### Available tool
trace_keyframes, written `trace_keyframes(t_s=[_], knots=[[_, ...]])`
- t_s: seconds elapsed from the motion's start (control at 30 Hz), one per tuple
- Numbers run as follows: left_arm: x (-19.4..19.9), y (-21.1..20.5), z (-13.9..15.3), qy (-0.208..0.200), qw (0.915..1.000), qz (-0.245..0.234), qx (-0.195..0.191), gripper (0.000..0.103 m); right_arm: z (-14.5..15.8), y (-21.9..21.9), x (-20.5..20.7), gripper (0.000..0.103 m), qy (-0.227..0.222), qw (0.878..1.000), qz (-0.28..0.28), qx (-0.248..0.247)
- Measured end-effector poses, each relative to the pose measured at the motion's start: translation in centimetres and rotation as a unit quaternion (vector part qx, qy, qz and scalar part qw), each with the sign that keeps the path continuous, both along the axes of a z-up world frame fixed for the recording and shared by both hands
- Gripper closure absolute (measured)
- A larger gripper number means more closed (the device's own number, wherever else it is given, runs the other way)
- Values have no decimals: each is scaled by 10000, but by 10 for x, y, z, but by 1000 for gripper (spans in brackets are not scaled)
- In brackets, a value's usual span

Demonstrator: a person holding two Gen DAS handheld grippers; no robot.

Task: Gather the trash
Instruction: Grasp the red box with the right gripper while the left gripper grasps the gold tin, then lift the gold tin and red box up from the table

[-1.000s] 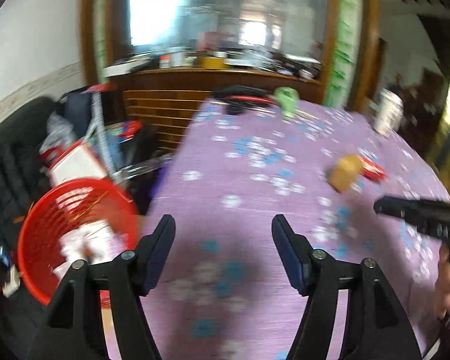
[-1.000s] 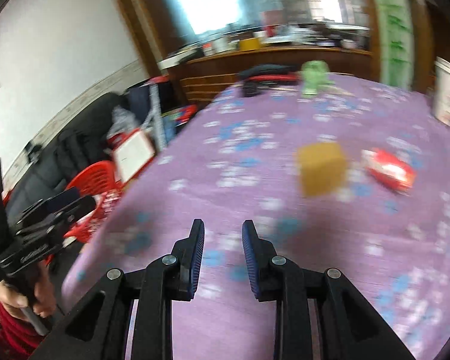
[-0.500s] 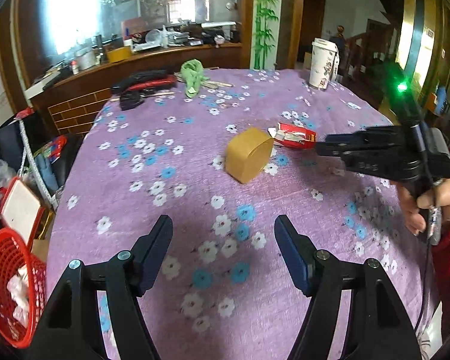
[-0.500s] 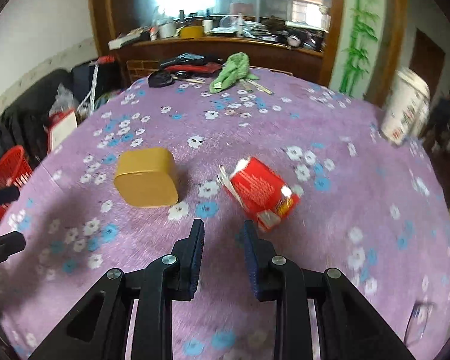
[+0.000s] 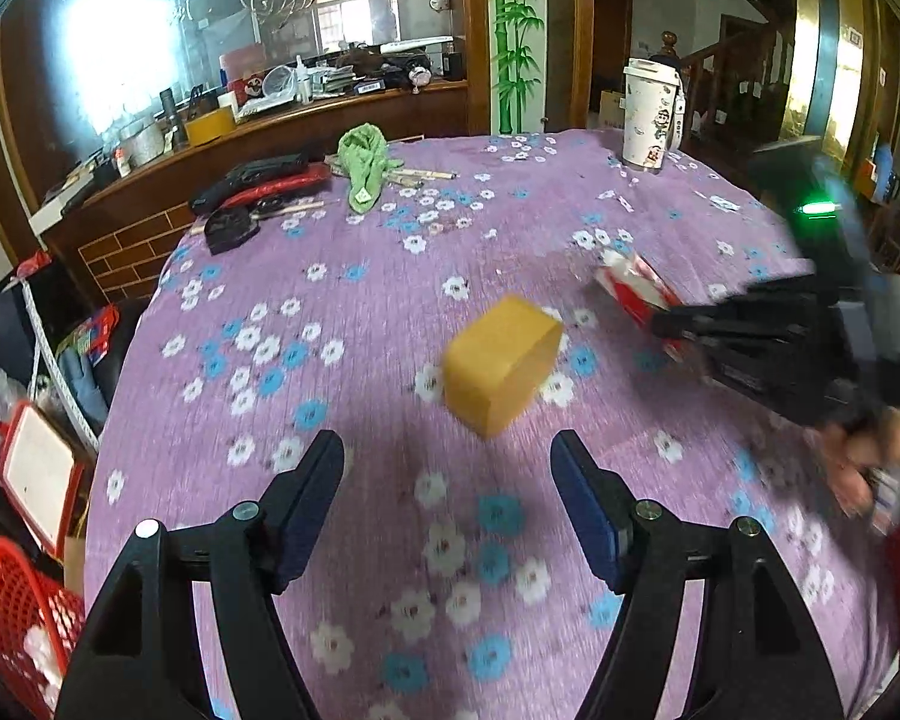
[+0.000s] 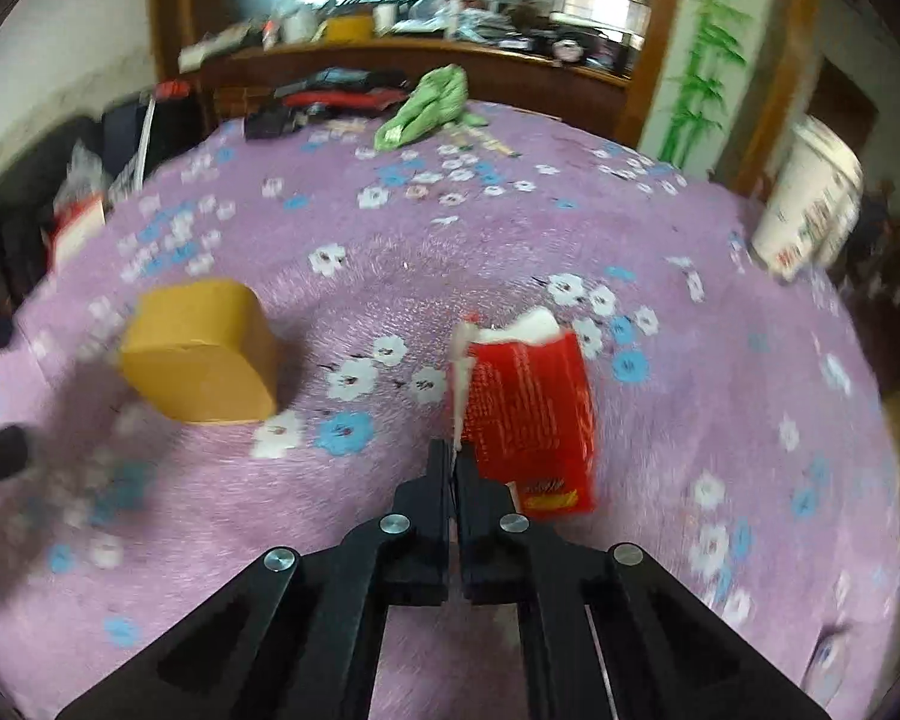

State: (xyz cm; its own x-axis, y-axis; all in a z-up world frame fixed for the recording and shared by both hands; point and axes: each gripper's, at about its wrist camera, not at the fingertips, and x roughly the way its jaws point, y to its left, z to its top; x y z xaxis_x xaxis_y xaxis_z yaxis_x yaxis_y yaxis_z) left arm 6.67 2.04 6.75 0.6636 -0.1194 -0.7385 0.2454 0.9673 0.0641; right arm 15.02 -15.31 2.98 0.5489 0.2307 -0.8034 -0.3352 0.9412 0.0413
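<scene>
A torn red carton (image 6: 531, 408) lies on the purple flowered tablecloth (image 6: 510, 228); it also shows in the left wrist view (image 5: 636, 291). A yellow box (image 6: 198, 351) lies to its left, and shows in the left wrist view (image 5: 501, 363). My right gripper (image 6: 453, 456) is shut, its tips at the carton's near left edge, apparently pinching the white torn flap. My left gripper (image 5: 447, 474) is open and empty, just short of the yellow box. A red trash basket (image 5: 18, 612) with white scraps stands on the floor at lower left.
A white paper cup (image 5: 651, 114) stands at the table's far right. A green cloth (image 5: 363, 165), sticks and black and red items (image 5: 258, 186) lie at the far edge. Bags and clutter (image 5: 36, 396) crowd the floor on the left.
Both grippers moved forward over the table. The right gripper's jaws closed at the red carton's edge. The left gripper drew nearer the yellow box and stayed open.
</scene>
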Motion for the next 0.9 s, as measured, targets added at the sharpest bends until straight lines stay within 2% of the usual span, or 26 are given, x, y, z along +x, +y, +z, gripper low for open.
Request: trace_keyframes(t_s=[0.13, 0.33, 0.37, 0.4, 0.47, 0.5, 0.67, 0.9], knots=[[23, -10, -4, 11, 9999, -116, -8, 33, 21, -14, -30, 101, 54, 9972, -248, 700], [53, -30, -21, 126, 9989, -428, 138, 33, 33, -20, -61, 101, 43, 9934, -171, 1137], [56, -33, -24, 164, 9986, -480, 170, 38, 34, -21, -65, 101, 22, 9934, -184, 1135], [57, -36, -26, 212, 9983, -508, 198, 53, 34, -22, -68, 101, 13, 9933, -197, 1135], [57, -41, -30, 350, 9976, -570, 198, 67, 34, -26, -72, 101, 39, 9923, -211, 1218], [56, -44, -32, 380, 9975, -565, 179, 70, 34, -27, -75, 101, 55, 9916, -229, 1270], [45, -48, -36, 284, 9988, -359, 158, 74, 31, -32, -88, 101, 62, 9903, -361, 1338], [9, -39, -22, 88, 9996, -108, -251, 74, 28, -34, -118, 101, -31, 9877, -479, 1489]])
